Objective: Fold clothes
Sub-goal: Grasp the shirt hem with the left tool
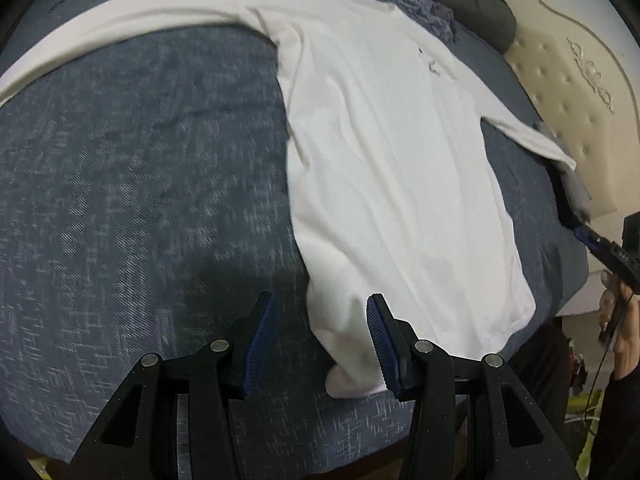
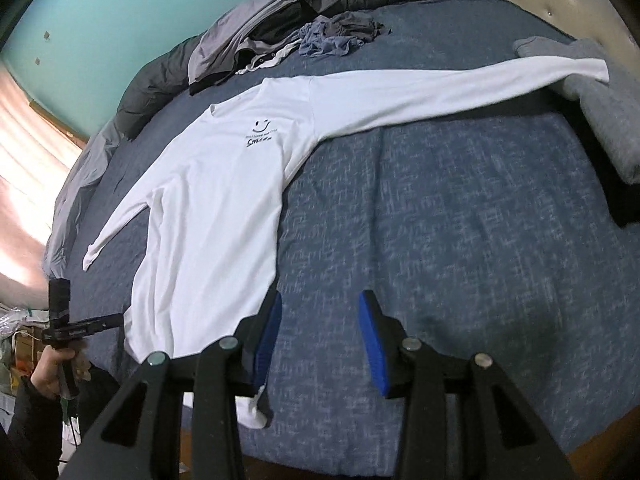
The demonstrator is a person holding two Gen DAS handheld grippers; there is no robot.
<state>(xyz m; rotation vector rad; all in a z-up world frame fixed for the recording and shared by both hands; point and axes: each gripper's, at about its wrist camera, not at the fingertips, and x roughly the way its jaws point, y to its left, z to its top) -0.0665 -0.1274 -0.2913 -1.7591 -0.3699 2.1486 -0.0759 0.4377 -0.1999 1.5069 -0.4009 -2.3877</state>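
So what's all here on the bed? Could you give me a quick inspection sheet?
Surface: blue bedspread, bare on one side.
Job's things: white shirt spread flat, print up, both sleeves out; one cuff lies on a grey folded cloth.
Clutter: jackets and a blue rag piled by the headboard.
Grippers: left hand-held gripper open, the shirt's hem corner between its fingers; right hand-held gripper open over the bedspread beside the other hem corner.
Cables: a thin cord hangs below the right hand.
Surroundings: teal wall.
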